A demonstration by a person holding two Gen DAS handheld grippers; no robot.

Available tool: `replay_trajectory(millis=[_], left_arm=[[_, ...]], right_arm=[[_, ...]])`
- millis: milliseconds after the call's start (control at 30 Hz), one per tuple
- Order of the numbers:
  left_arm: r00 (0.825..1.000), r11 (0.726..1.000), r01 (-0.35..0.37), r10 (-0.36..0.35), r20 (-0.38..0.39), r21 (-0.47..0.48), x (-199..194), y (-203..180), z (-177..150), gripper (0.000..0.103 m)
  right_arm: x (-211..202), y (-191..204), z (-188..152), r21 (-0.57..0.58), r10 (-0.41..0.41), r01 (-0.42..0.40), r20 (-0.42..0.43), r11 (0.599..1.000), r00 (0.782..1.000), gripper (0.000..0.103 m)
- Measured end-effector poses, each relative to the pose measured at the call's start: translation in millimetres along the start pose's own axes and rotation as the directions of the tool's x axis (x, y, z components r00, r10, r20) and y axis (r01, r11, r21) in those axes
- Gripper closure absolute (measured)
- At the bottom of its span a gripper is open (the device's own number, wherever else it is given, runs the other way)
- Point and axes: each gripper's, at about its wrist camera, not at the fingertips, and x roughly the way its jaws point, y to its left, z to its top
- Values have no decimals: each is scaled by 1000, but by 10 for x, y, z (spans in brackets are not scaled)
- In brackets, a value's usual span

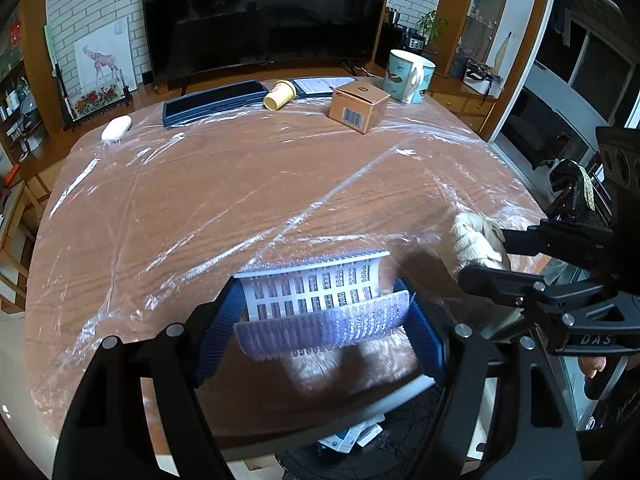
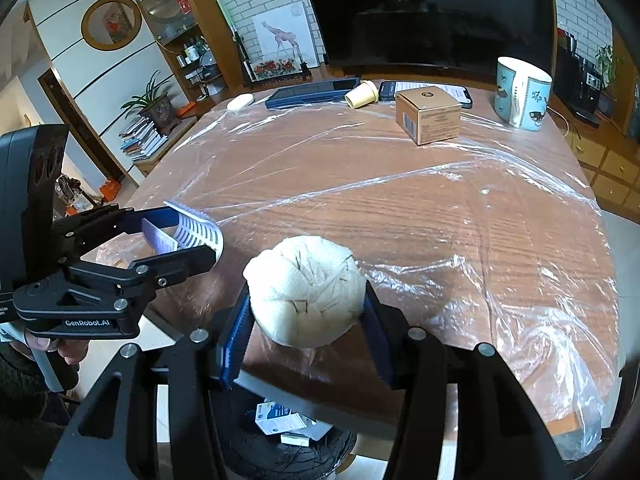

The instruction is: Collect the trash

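On plastic-covered table (image 2: 400,208) — one cardboard box (image 2: 428,114), one mug (image 2: 520,94), one paper cup (image 2: 361,94).

Both fisheye views sit close behind their own gripper fingers, at the near edge of the plastic-covered table (image 1: 248,184), and look steeply down and across it toward the television (image 1: 264,12). Each catches the other gripper at its side. Both share the tabletop, cardboard box (image 2: 430,114) and mug (image 2: 522,94).
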Motion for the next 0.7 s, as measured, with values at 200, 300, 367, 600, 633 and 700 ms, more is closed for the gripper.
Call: replay_trajectory(millis=[200, 300, 367, 600, 633, 700], left_arm=[[1000, 1000, 2, -2, -10, 15, -72, -102, -130, 26], [1000, 1000, 3, -2, -15, 25, -108, -154, -196, 26], [1000, 1000, 5, -5, -18, 28, -127, -179, -234, 26], [1000, 999, 9, -8, -26, 32, -197, -254, -370, 26], [1000, 999, 9, -8, -27, 33, -207, -266, -390, 26], [1000, 999, 11, -10, -29, 34, -222, -287, -425, 26]], right_arm=[[-99, 38, -118, -9, 10, -10, -4, 1000, 1000, 52], [-136, 60, -187, -17, 15, -16, -9, 1000, 1000, 52], [-171, 77, -230, -20, 17, -18, -11, 1000, 1000, 52], [-274, 122, -367, -32, 26, -26, -17, 999, 1000, 52], [-280, 126, -383, -34, 26, -27, -19, 999, 999, 52], [-294, 138, -422, -38, 27, -28, -24, 999, 999, 52]])
